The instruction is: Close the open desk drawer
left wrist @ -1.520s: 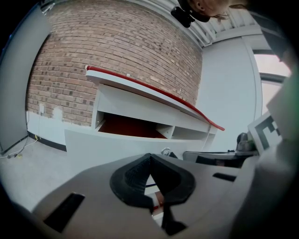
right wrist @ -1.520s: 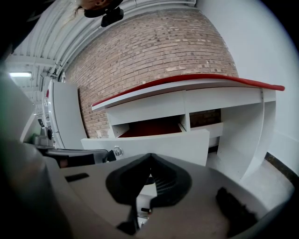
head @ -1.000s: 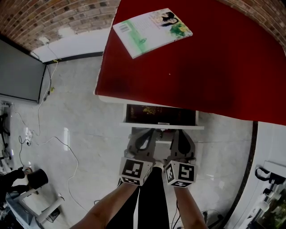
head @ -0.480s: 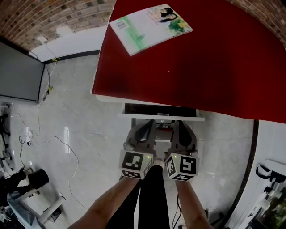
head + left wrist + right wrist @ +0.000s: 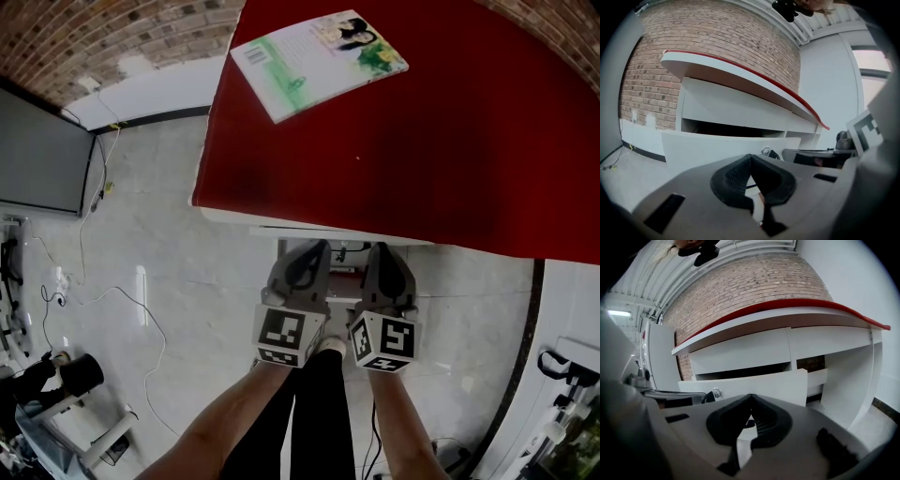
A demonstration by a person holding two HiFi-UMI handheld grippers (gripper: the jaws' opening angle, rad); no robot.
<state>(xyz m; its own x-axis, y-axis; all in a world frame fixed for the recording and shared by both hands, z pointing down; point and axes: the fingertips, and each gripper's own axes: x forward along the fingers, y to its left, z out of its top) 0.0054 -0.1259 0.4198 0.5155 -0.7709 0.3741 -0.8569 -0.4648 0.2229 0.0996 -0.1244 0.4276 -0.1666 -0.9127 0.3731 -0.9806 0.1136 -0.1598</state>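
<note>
Brick wall (image 5: 122,33) across the top of the head view, pale floor (image 5: 187,253) beneath, a white skirting band between the two. Over most of the right half, the red desk top (image 5: 441,141). Off to the left, well apart from the desk, a dark flat panel (image 5: 42,159). Flat on the desk top near its far left corner, a green-and-white book (image 5: 319,61). Just under the near edge of the desk top, the drawer (image 5: 717,144), almost wholly hidden from above by the overhang, with only a thin white strip on show there. Directly in front of it, side by side, the left gripper (image 5: 312,251) and the right gripper (image 5: 380,251), each with its marker cube nearest the camera, bare forearms and dark trouser legs below. Thin cables (image 5: 103,300) trailing over the floor on the left, towards a small black round object (image 5: 77,373). From the two gripper views, what the head view cannot give: white drawer front standing a little proud of the desk frame, not yet flush, a dark gap above it, and a small round metal knob (image 5: 765,151) on its face, between the two grippers. Left gripper's fingers pressed together at the tips, nothing between them; right gripper's likewise closed and empty. Tips close up to the drawer front, actual contact not possible to tell. Book and desk top surface visible from the head view only, just the red edge from below.
</note>
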